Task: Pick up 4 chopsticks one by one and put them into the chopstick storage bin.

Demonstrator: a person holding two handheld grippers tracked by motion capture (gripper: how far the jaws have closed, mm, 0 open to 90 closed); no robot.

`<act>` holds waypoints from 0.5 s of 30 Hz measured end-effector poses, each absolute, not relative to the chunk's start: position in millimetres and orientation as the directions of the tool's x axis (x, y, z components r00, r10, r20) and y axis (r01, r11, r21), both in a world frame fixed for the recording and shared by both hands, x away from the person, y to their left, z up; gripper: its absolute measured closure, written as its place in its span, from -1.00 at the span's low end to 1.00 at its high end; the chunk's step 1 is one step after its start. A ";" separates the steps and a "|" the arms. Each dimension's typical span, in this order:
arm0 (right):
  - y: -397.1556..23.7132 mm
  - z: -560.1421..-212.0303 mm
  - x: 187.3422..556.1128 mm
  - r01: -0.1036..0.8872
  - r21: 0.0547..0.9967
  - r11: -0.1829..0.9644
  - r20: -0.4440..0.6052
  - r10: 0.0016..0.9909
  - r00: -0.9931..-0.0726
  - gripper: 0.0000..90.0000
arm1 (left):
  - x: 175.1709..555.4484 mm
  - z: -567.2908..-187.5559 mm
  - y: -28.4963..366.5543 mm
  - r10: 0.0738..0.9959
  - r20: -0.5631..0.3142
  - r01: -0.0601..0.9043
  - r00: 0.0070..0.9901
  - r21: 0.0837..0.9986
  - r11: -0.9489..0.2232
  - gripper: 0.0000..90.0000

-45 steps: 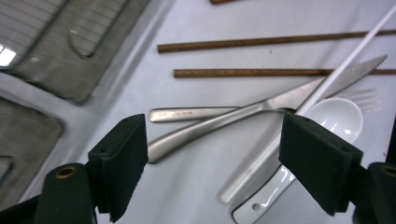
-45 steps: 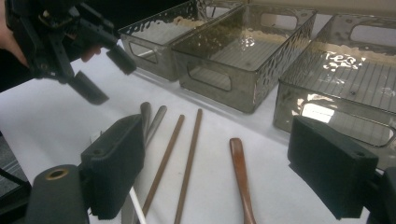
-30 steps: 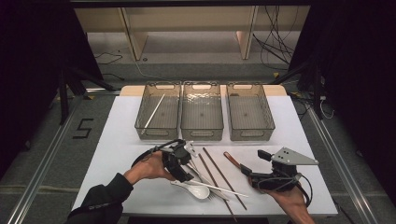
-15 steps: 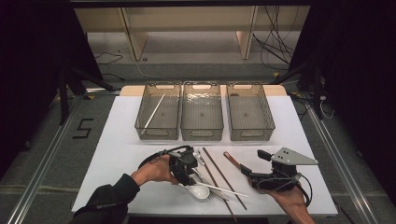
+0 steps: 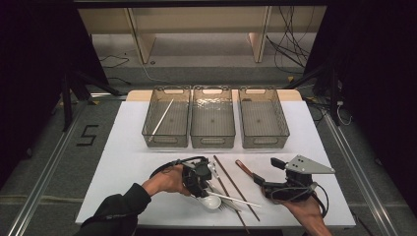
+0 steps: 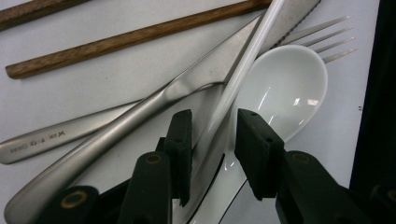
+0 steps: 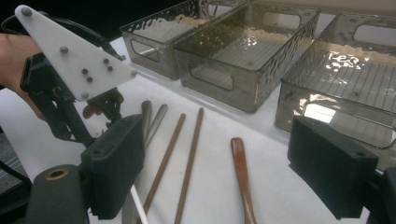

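Left gripper (image 6: 212, 140) jaws closing astride white chopstick (image 6: 243, 70), not yet pinching; right gripper (image 7: 233, 163) wide, idle.

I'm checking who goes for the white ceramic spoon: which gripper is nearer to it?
Left. The left gripper has been closing, straddling the white ceramic spoon and the white chopstick lying across it. The right gripper sits apart, to the spoon's right.

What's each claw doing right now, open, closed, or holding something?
Left claw: has just been closing around the white chopstick, pads not yet pressing it.
Right claw: open, holding nothing.
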State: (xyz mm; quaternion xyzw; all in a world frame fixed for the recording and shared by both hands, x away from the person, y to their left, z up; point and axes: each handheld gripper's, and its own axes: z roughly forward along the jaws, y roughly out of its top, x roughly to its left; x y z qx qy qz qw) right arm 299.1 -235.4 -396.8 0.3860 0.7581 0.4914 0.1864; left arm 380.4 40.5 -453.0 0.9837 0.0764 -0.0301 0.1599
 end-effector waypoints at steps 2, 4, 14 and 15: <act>-235.4 -396.9 299.2 0.402 0.889 0.219 0.097 0.769 -0.632 -0.56 | 380.5 -452.8 39.6 0.142 -0.084 0.161 0.986 0.311 -0.937 0.50; -235.5 -396.8 299.2 0.402 0.889 0.219 0.097 0.769 -0.632 -0.56 | 380.6 -452.6 39.1 0.137 -0.085 0.157 0.987 0.310 -0.938 0.53; -235.5 -396.7 299.3 0.401 0.890 0.219 0.096 0.768 -0.633 -0.56 | 380.7 -451.6 39.0 0.128 -0.073 0.145 0.989 0.311 -0.939 0.63; -235.5 -396.7 299.3 0.403 0.889 0.219 0.098 0.769 -0.632 -0.56 | 380.8 -451.3 39.3 0.129 -0.066 0.143 0.989 0.310 -0.940 0.64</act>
